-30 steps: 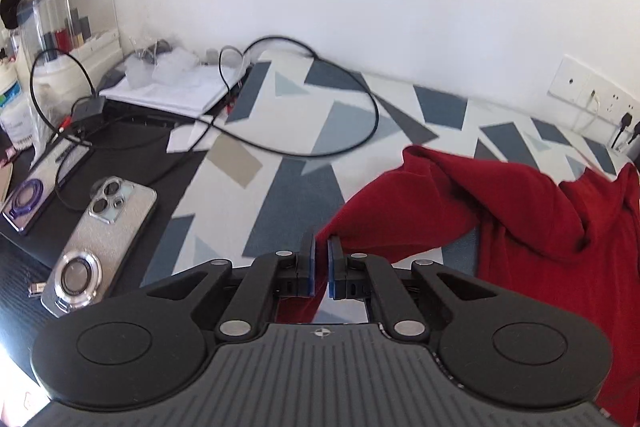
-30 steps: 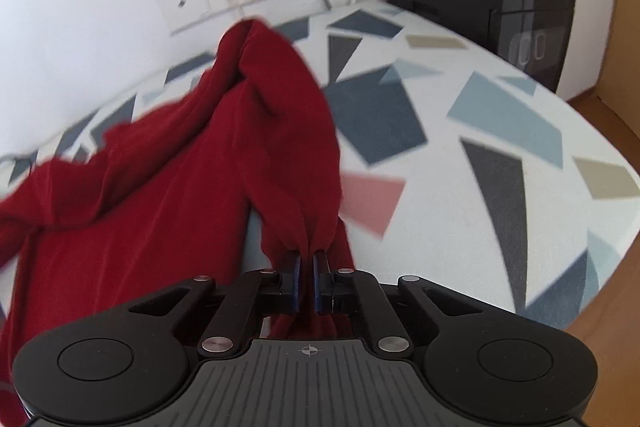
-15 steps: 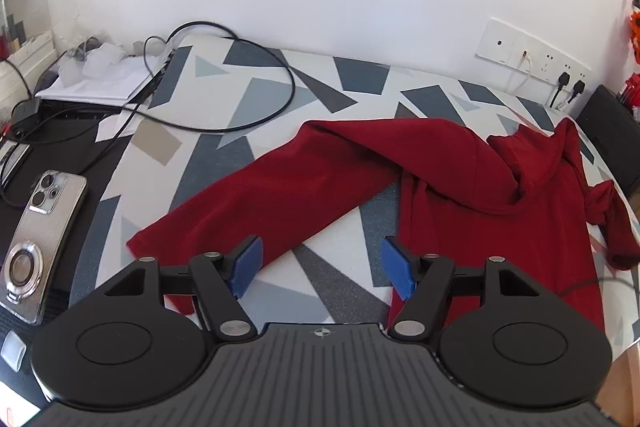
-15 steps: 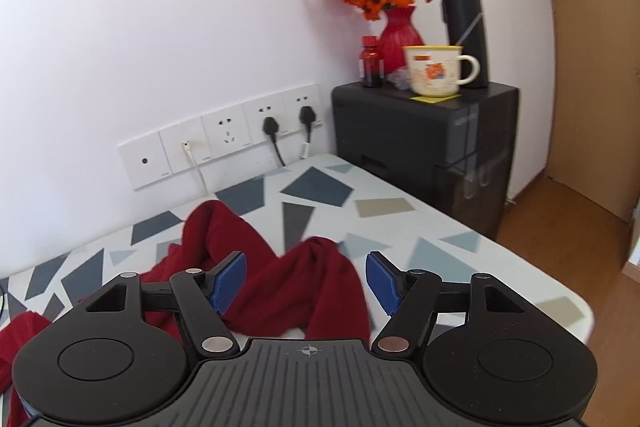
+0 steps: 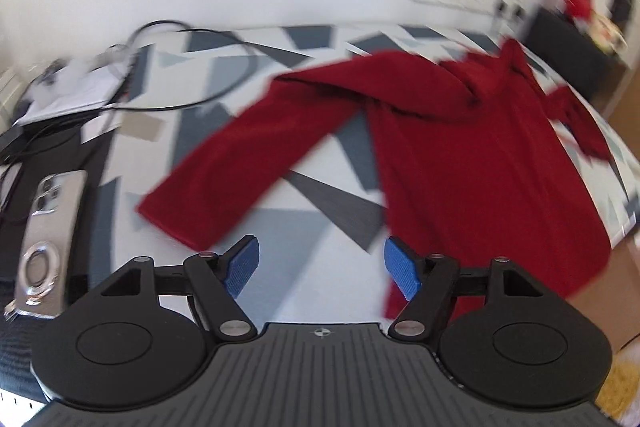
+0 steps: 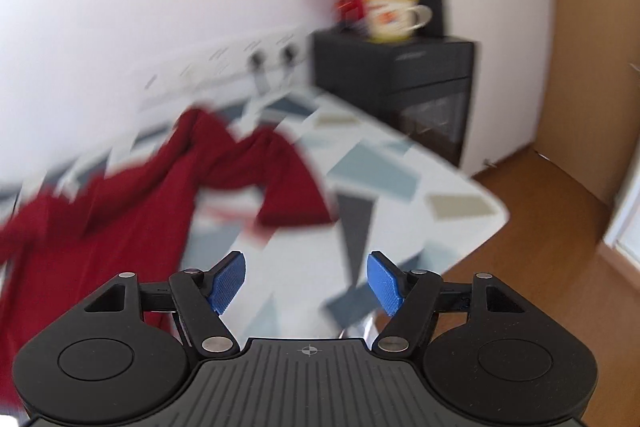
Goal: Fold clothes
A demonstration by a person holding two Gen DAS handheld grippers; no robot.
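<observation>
Both the left gripper (image 5: pixel 321 265) and right gripper (image 6: pixel 305 281) hover wide open, empty; the red top (image 5: pixel 460 155) lies spread out, sleeves splayed, probably for folding.

- Dark red long-sleeved garment (image 5: pixel 472 155) lies spread on the patterned desk (image 5: pixel 304 223), ahead of the left fingers (image 5: pixel 240 267) and off to their right, touching neither.
- One sleeve (image 5: pixel 240 163) stretches out flat, its cuff just beyond the left fingers.
- The body hangs over the near desk edge.
- From the right fingers (image 6: pixel 226 283), the other sleeve (image 6: pixel 288 183) lies bent ahead, rumpled; blur hides finer folds.
</observation>
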